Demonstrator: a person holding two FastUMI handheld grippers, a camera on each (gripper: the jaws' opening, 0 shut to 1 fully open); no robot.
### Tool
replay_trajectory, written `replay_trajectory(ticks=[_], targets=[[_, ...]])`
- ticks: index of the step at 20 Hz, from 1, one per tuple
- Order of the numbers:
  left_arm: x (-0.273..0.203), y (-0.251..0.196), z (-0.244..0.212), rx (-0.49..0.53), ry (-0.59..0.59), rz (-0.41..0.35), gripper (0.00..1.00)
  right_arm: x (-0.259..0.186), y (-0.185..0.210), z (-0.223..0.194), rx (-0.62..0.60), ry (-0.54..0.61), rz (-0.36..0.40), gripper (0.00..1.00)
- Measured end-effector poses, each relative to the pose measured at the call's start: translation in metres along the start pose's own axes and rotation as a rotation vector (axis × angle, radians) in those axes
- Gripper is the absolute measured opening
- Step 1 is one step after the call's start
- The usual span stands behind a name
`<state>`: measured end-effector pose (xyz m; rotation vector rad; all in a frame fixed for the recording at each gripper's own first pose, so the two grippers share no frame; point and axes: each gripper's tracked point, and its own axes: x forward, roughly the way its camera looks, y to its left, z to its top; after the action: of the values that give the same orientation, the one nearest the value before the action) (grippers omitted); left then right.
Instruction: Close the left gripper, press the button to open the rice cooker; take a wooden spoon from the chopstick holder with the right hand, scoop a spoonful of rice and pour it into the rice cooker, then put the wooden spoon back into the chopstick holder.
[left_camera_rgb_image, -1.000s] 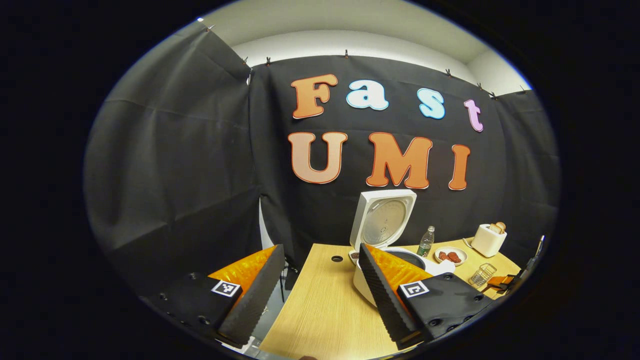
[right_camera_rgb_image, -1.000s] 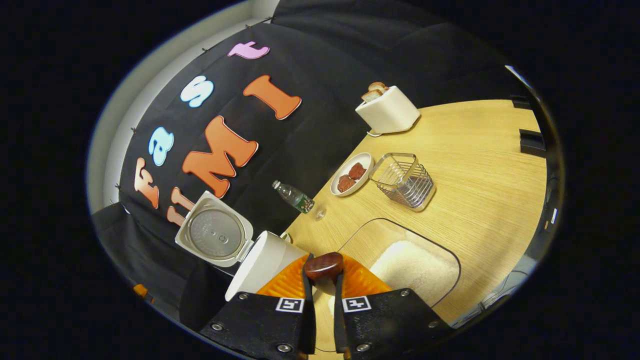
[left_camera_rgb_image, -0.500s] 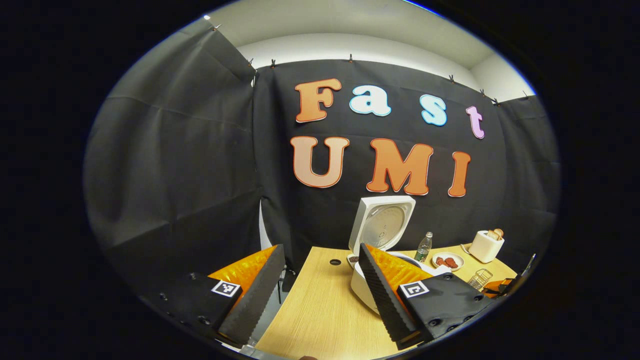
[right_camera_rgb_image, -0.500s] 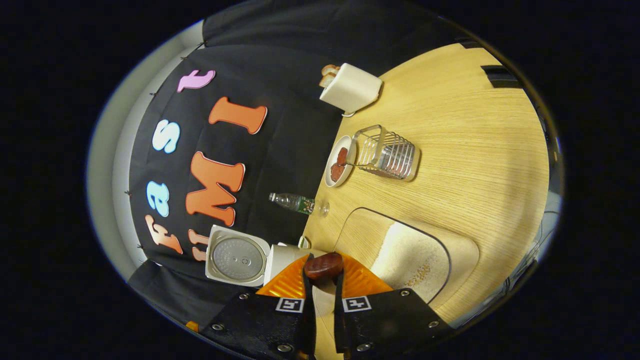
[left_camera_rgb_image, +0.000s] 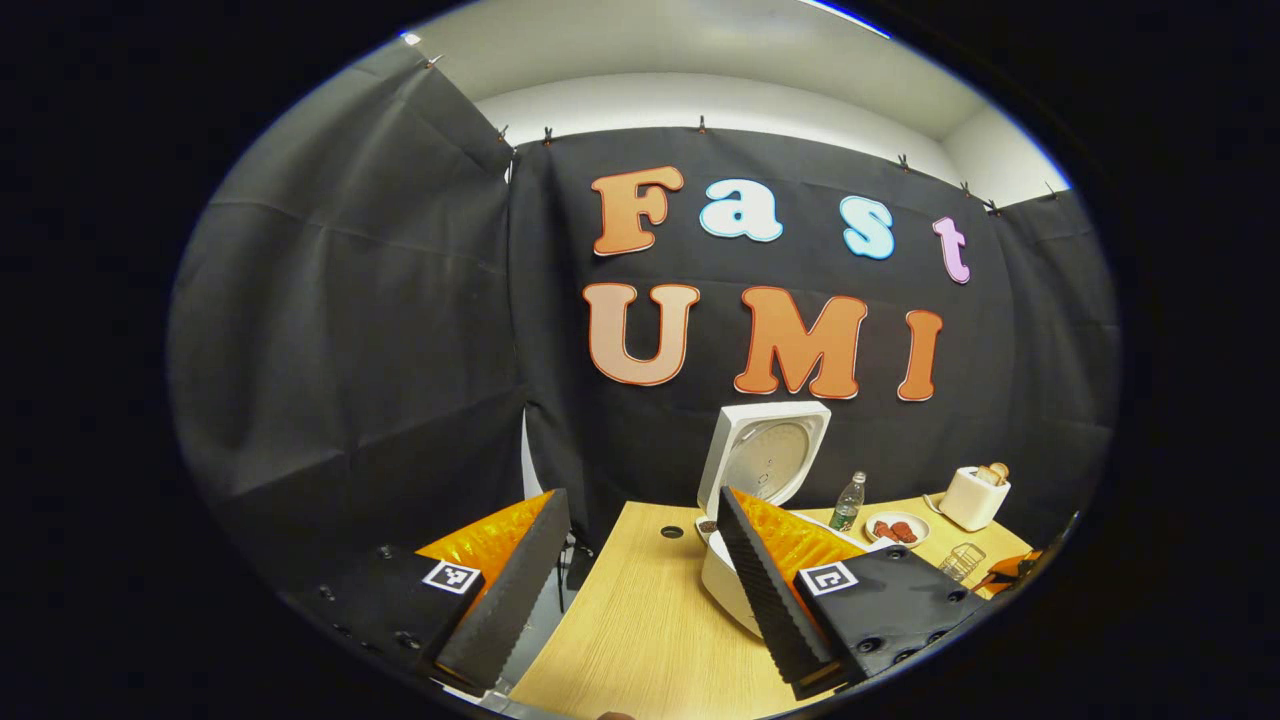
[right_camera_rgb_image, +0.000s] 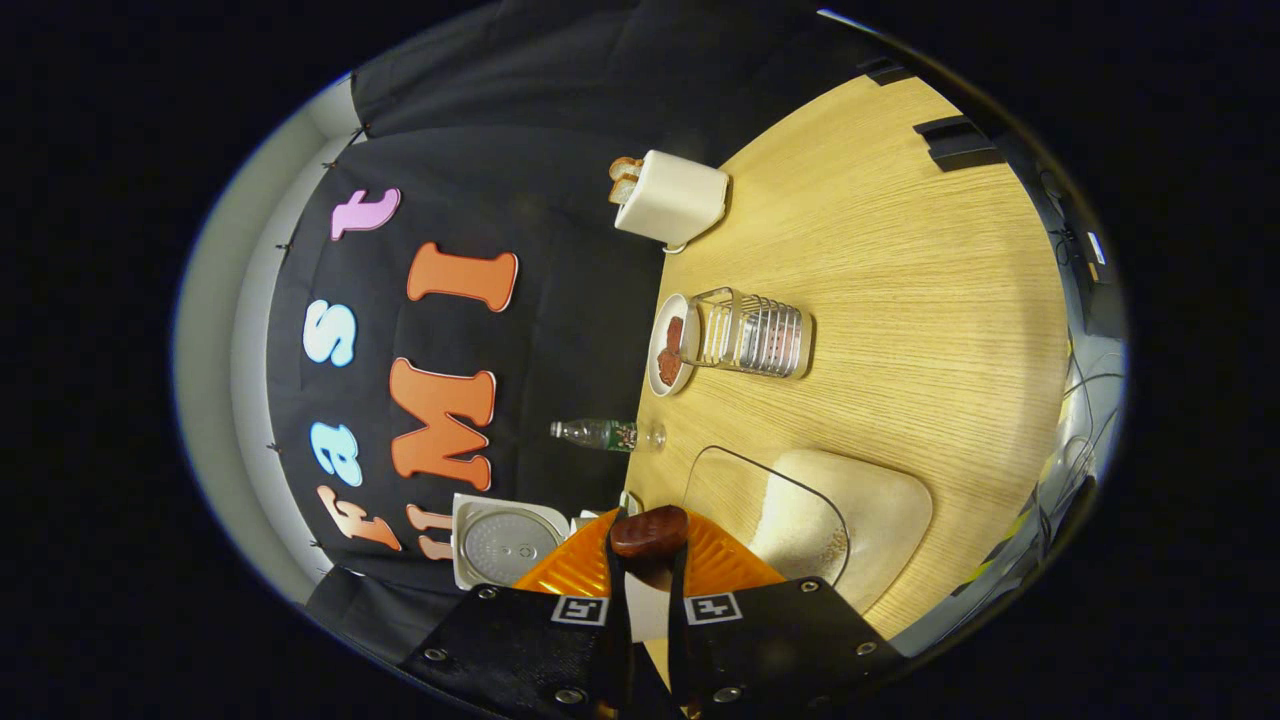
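Right gripper (right_camera_rgb_image: 648, 560) pinches wooden spoon (right_camera_rgb_image: 649, 531); rice cooker (right_camera_rgb_image: 505, 538) at 9 o'clock, lid up. Left gripper (left_camera_rgb_image: 640, 545) spread wide.

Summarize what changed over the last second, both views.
The right gripper has kept rolling: in the right gripper view the table, wire holder and toaster swing round further, with the rice tray turning too. Its fingers stay shut on the wooden spoon. The left gripper tipped up slightly, still open. The rice cooker lid remains up.
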<state>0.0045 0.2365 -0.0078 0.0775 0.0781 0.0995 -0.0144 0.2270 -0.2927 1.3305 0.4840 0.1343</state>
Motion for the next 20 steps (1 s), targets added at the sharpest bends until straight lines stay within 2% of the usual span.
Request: replay_trajectory(ticks=[9,19,20], targets=[[0.003,-0.008,0.004,-0.006,-0.010,-0.002,1.00,-0.004,0.031,0.005,0.126,0.020,0.067,0.13],[0.005,0.001,0.002,-0.020,-0.011,0.019,1.00,0.011,0.102,-0.012,0.174,0.083,0.146,0.13],[0.004,0.003,0.004,-0.024,-0.012,0.021,1.00,0.011,0.111,-0.014,0.173,0.093,0.155,0.09]])
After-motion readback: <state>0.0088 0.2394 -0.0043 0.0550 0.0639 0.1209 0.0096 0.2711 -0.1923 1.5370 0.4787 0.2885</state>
